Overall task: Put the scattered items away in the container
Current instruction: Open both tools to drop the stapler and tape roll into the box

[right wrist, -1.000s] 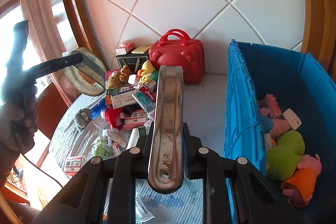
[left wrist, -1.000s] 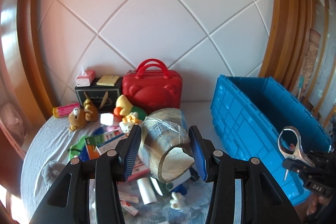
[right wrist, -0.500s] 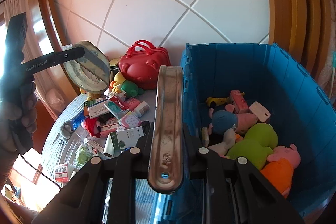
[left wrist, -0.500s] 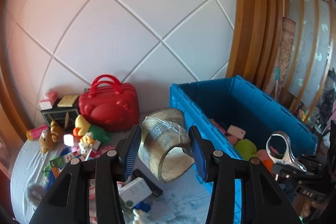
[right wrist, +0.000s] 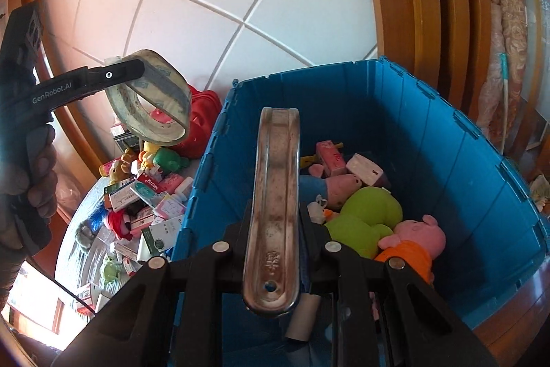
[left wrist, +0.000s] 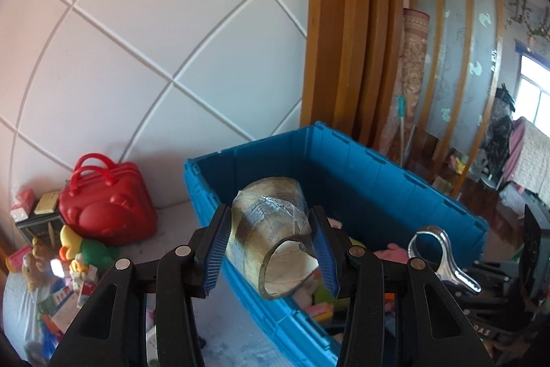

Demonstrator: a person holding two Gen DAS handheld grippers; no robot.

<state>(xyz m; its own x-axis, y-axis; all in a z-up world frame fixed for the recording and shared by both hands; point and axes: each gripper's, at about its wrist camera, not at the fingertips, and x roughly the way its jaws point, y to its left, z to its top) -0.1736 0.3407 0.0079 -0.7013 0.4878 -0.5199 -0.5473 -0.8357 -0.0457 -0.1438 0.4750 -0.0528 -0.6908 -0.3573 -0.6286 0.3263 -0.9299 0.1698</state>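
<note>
Done so far: blue crate (right wrist: 429, 140) already has a bunch of plush toys (right wrist: 364, 215) and small boxes in it.

Left to do: lots, I'd say. A pile of boxes and toys (right wrist: 151, 195) sits on the table (right wrist: 74, 239) by the crate's left wall, red case (left wrist: 106, 208) at the back edge.

Left gripper (left wrist: 271, 250): clamped on a tape roll (left wrist: 271, 239), over the crate's near-left corner.

Right gripper (right wrist: 275, 229): pinched tight on a metal tool (right wrist: 275, 195), over the crate's near edge.

Tape roll axis: hole tilted toward the camera, down-right.

Metal tool axis: long way straight out along the fingers, toward the crate's far wall.

Blue crate (right wrist: 447, 133), red case (left wrist: 106, 212), white diamond-lined wall (left wrist: 154, 40)
</note>
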